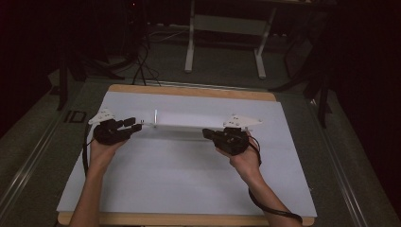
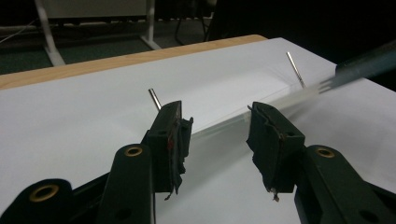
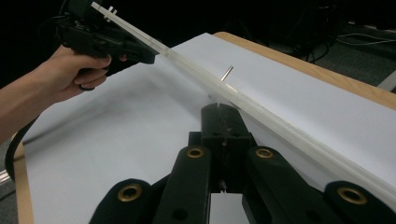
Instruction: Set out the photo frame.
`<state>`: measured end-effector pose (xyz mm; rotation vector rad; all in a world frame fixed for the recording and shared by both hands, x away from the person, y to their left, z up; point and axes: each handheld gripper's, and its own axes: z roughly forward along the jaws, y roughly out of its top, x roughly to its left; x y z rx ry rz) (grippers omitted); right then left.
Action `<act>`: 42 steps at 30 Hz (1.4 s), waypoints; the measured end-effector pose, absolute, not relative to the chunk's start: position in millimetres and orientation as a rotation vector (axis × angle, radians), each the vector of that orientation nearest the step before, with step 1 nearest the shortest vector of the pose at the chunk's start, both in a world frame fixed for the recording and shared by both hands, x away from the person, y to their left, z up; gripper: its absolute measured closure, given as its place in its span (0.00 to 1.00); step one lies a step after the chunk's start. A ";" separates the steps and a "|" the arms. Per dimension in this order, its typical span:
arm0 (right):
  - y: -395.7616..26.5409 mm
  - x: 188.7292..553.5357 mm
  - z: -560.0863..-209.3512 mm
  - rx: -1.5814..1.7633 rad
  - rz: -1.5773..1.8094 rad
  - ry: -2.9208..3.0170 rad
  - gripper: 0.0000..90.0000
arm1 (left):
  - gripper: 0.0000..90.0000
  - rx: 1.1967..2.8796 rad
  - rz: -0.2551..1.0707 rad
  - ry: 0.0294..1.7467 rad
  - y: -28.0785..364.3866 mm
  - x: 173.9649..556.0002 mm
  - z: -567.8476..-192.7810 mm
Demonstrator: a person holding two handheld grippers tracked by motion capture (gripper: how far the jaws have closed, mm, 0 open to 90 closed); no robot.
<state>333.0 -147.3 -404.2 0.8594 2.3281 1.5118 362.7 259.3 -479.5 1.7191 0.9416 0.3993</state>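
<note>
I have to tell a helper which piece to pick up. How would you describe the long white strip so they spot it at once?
Start at the white sheet that covers the wooden table. Across its far half, between the left gripper and the right gripper, runs the long white strip. It is thin, flat and pale, far longer than the small metal pin standing near its left end.
</note>
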 end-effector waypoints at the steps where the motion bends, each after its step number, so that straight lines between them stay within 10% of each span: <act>1: -147.2 333.7 -403.8 0.859 1.513 2.326 1.00 | 0.61 1.720 0.398 0.938 259.5 362.4 -479.4; 42: -150.7 351.0 -397.3 0.892 1.520 2.298 1.00 | 0.44 1.770 0.503 0.788 209.1 378.2 -474.1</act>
